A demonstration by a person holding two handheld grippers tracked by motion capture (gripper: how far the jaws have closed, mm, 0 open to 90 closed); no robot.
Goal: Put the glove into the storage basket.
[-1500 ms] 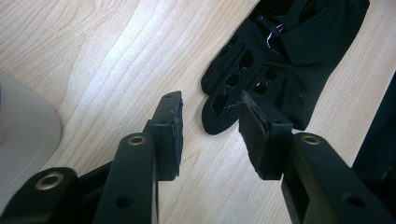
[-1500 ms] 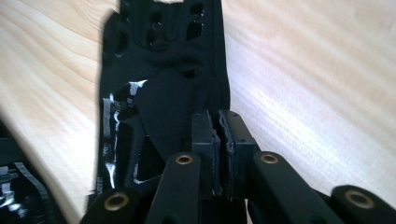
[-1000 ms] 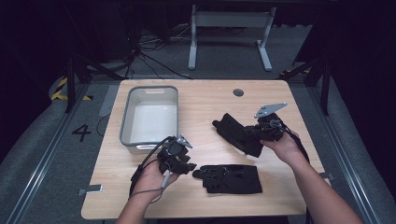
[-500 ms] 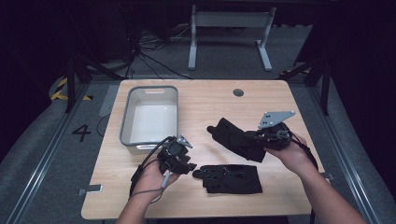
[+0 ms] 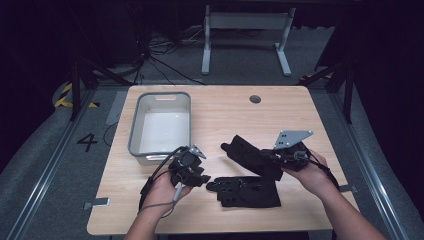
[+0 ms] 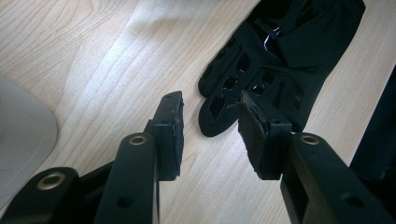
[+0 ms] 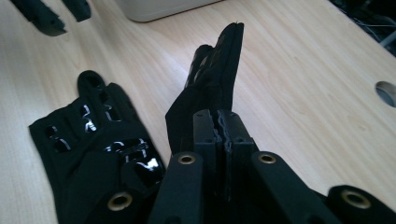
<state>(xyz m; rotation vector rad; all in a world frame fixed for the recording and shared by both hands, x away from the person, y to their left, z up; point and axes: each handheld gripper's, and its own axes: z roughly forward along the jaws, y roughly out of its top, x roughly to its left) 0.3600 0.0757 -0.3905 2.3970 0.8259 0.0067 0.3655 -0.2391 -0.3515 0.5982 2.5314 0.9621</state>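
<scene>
Two black gloves are on the wooden table. One glove (image 5: 245,190) (image 6: 266,60) (image 7: 93,144) lies flat near the front edge. My left gripper (image 5: 192,172) (image 6: 210,126) stands open just left of its fingertips, which lie between and beyond the jaws without contact. My right gripper (image 5: 280,157) (image 7: 222,123) is shut on the cuff of the second glove (image 5: 250,155) (image 7: 210,88), which stretches out leftward from the jaws, its fingers low over the table.
A grey plastic bin (image 5: 161,125) (image 7: 159,7) stands at the left of the table (image 5: 240,110), just behind my left hand. A round cable hole (image 5: 255,99) (image 7: 386,92) sits near the far edge. A white stand (image 5: 245,35) is on the floor beyond.
My right gripper has carried its glove toward the front of the table and lower, closer to the flat glove. The left gripper has stayed put.
</scene>
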